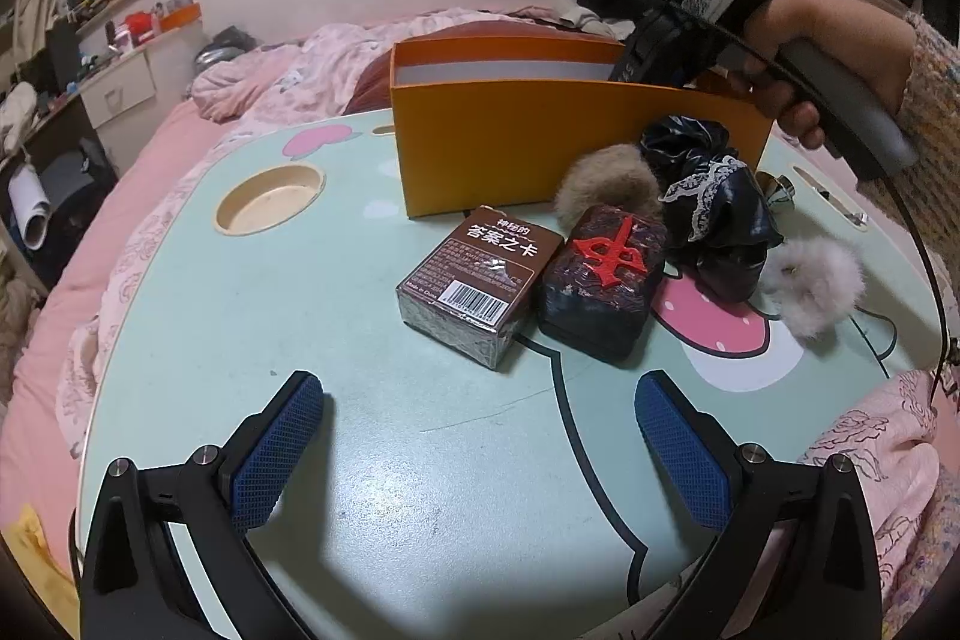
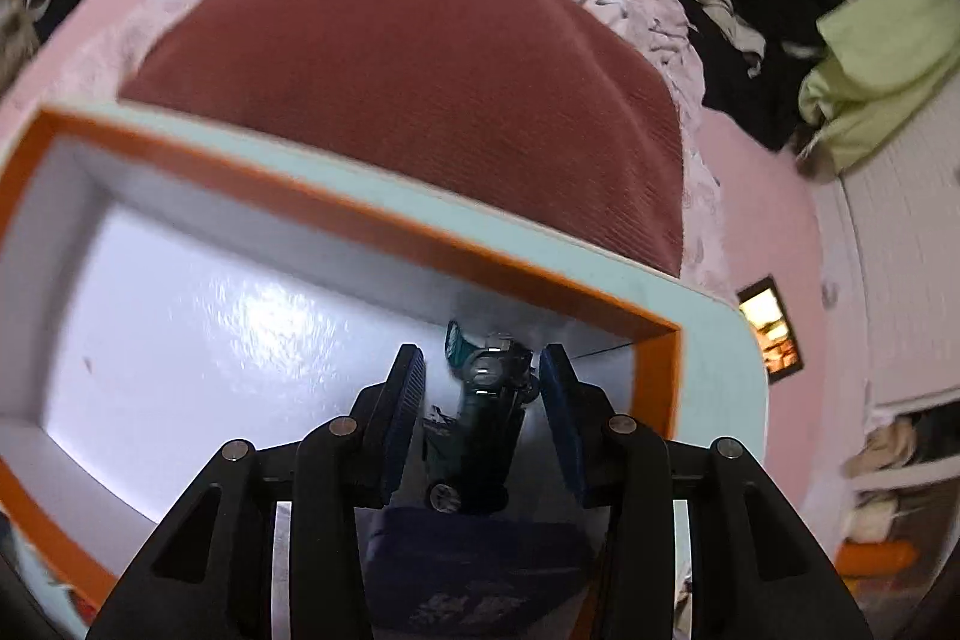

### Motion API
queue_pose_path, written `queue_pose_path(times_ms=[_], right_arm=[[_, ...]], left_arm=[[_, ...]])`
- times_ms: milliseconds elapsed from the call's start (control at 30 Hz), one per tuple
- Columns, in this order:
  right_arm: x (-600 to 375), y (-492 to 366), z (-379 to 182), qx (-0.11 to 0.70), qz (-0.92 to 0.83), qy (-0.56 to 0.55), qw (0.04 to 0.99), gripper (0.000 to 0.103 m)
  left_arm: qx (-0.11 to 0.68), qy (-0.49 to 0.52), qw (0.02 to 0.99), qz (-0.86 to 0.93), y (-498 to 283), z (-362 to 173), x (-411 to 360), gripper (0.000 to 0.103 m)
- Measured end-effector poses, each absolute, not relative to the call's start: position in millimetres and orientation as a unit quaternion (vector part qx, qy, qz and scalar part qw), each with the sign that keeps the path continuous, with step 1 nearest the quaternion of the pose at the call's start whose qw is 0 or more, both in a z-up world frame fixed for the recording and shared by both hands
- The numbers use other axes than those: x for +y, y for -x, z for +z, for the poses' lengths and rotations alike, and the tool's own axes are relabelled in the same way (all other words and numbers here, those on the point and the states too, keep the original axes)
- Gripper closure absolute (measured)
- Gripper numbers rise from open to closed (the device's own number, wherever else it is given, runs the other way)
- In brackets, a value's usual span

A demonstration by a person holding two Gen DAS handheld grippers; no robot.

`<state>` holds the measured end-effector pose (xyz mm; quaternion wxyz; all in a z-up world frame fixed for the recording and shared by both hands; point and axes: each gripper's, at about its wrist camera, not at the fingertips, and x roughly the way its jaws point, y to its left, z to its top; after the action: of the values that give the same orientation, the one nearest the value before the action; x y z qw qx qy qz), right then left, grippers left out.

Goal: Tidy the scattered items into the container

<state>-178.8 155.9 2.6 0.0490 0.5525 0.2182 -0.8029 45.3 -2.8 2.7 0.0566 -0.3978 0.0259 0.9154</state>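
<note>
**A:** Left view, nearest first?

**B:** Left tool (image 1: 479, 391): blue pads wide apart with nothing between them, over bare mint worktop (image 1: 252, 340). Its lower body is cut off by the frame.

**A:** Ahead of it?

**B:** Just beyond the pads is a brown card box (image 1: 480, 280) with its barcode side facing the tool. Touching its right side is a dark block (image 1: 606, 280) bearing a red character. Behind the block is a tan fluffy ring (image 1: 603, 187), and to the right a black lace-trimmed scrunchie (image 1: 714, 208). Right of that is a pale fluffy ring (image 1: 810, 280). A small metallic piece (image 1: 780, 193) shows behind the scrunchie, too hidden to identify.

**A:** Container?

**B:** Orange container (image 1: 540, 148), farther than the items. Its near wall hides the floor. To the tool's far left is a round recess (image 1: 270, 199) in the worktop.

**A:** Right view?

**B:** Right tool (image 2: 480, 355): pads close together, clamped on a dark green toy car (image 2: 486, 418). The contact points are hard to make out, and the car's near end is hidden by the tool body. Car and tool hang inside the container, near its right-hand corner, above the white floor. The rim is blurred. From the left view the right tool's tips are hidden behind the wall, and only the hand (image 1: 798, 58) and handle show.

**A:** Beyond?

**B:** A reddish-brown cushion (image 2: 420, 100) on the pink bed (image 2: 768, 172).
</note>
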Motion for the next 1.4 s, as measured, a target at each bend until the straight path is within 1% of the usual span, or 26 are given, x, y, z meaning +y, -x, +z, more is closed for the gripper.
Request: queue_pose_path(times_ms=[33, 67, 167, 267, 400, 500, 633, 700, 767, 900, 967, 1067, 1267, 1400], right_arm=[[155.5, 176.1, 1.4, 0.22, -0.804, -0.55, 0.051, 0.073], [155.8, 174.2, -0.3, 0.223, -0.803, -0.551, 0.05, 0.077], [160.1, 169.0, 0.9, 0.202, -0.805, -0.553, 0.069, 0.078], [161.0, 165.5, 15.9, 0.165, -0.818, -0.542, 0.098, 0.078], [165.8, 145.4, 61.1, 0.09, -0.864, -0.468, 0.159, 0.078], [176.9, 119.2, 95.8, 0.043, -0.893, -0.406, 0.186, 0.078], [189.7, 77.1, 122.5, 0.01, -0.91, -0.353, 0.216, 0.078], [193.0, 53.7, 125.9, -0.005, -0.908, -0.348, 0.231, 0.078], [205.1, 34.8, 123.4, -0.029, -0.9, -0.355, 0.251, 0.078], [232.3, 23.2, 102.7, -0.065, -0.878, -0.388, 0.272, 0.078], [251.0, 9.2, 88.4, -0.088, -0.87, -0.403, 0.27, 0.078], [270.6, -6.4, 70.0, -0.093, -0.869, -0.414, 0.256, 0.078], [290.4, 1.7, 32.2, -0.138, -0.849, -0.445, 0.25, 0.078], [282.8, 5.4, 22.7, -0.163, -0.839, -0.445, 0.268, 0.075]], left_arm=[[0.026, 0.398, 0.056, 0.915, -45.3, 2.8, -2.7, 0.0], [0.026, 0.398, 0.056, 0.915, -45.1, 2.7, -2.6, 0.0], [0.026, 0.398, 0.056, 0.915, -45.1, 2.8, -2.6, 0.0], [0.026, 0.398, 0.056, 0.915, -45.2, 2.9, -2.6, 0.0], [0.026, 0.398, 0.056, 0.915, -45.2, 2.9, -2.5, 0.0], [0.026, 0.398, 0.056, 0.915, -45.5, 3.1, -2.4, 0.0], [0.025, 0.398, 0.056, 0.915, -45.4, 3.2, -2.4, 0.0], [0.025, 0.398, 0.056, 0.915, -45.3, 3.2, -2.4, 0.0], [0.025, 0.398, 0.056, 0.915, -45.3, 3.2, -2.3, 0.0], [0.025, 0.398, 0.055, 0.915, -45.4, 3.3, -2.3, 0.0], [0.026, 0.398, 0.055, 0.916, -45.5, 3.4, -2.3, 0.0], [0.025, 0.398, 0.055, 0.916, -45.6, 3.5, -2.4, 0.0], [0.025, 0.397, 0.055, 0.916, -45.7, 3.7, -2.5, 0.0], [0.025, 0.397, 0.055, 0.916, -45.6, 3.8, -2.5, 0.0]])
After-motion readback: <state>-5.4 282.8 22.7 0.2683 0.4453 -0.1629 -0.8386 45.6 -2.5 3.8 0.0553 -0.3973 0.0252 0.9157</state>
